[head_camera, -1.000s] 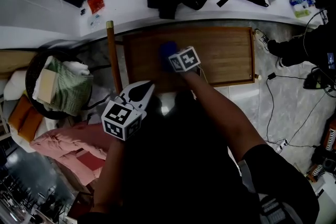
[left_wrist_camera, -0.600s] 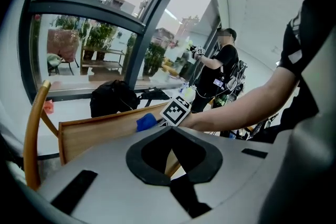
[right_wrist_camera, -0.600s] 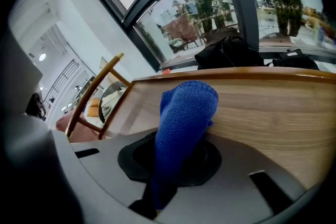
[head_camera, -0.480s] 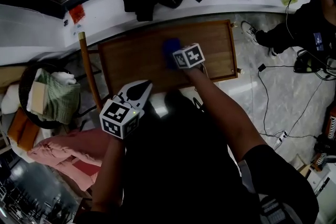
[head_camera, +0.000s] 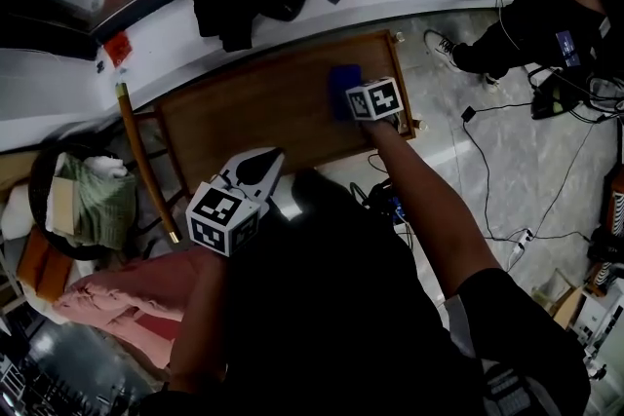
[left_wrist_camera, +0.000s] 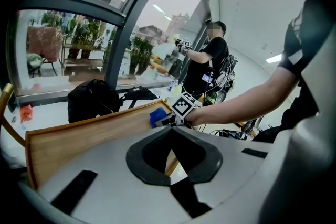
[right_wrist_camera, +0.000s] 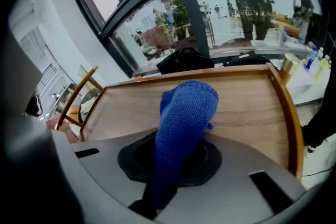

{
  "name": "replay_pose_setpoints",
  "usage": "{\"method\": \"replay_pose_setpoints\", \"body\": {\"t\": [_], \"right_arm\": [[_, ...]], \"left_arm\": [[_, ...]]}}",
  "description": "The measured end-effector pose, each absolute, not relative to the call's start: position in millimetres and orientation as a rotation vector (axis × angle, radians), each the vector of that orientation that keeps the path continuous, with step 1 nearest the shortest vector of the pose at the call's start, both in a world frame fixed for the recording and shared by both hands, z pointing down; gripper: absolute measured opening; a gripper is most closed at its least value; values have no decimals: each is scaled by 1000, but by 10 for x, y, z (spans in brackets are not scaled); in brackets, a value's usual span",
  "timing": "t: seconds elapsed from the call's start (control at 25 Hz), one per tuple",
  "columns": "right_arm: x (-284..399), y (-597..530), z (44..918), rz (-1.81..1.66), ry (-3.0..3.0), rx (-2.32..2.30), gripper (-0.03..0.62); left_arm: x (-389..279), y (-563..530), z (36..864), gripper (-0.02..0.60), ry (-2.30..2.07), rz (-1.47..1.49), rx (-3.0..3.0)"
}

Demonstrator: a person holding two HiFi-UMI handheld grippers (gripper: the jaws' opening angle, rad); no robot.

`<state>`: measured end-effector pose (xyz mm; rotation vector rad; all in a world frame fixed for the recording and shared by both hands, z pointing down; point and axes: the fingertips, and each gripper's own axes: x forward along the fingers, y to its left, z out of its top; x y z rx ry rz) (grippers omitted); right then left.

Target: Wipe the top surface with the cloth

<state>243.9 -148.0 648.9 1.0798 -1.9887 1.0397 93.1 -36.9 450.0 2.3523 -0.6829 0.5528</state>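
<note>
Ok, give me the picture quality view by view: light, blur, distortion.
Head view: dim overall, the person's torso nearly black, the cloth on the table slightly smeared. Left gripper view: strong fisheye that bows the window frame, with the bright glass washed out. Right gripper view: dark vignette along the left edge, the cloth sharp up close, the windows overexposed.

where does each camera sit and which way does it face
Head view: on the head, steeply down at the wooden table; both forearms show.
Left gripper view: on the left gripper, along its shut jaws across the table; right forearm shows.
Right gripper view: on the right gripper, over the clamped blue cloth onto the table.
Shared: table and cloth.
</note>
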Motion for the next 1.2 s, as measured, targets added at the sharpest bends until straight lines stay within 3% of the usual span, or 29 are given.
{"method": "replay_pose_setpoints", "body": {"t": [0.4, 0.8, 1.04, 1.2], "right_arm": [[3421, -1637, 6480, 989, -1754, 1267, 57], [3859, -1650, 6447, 917, -1540, 1336, 57], [3714, -1687, 6277, 913, -1591, 1419, 57], [2681, -1676, 5943, 997, -1858, 1351, 57]], "left_arm": [[971, -402, 4462, 9, -700, 533, 2362], [660, -401, 4469, 9, -761, 497, 2338], [362, -358, 4399, 9, -778, 475, 2358], [-102, -327, 4355, 9, -794, 462, 2343]]}}
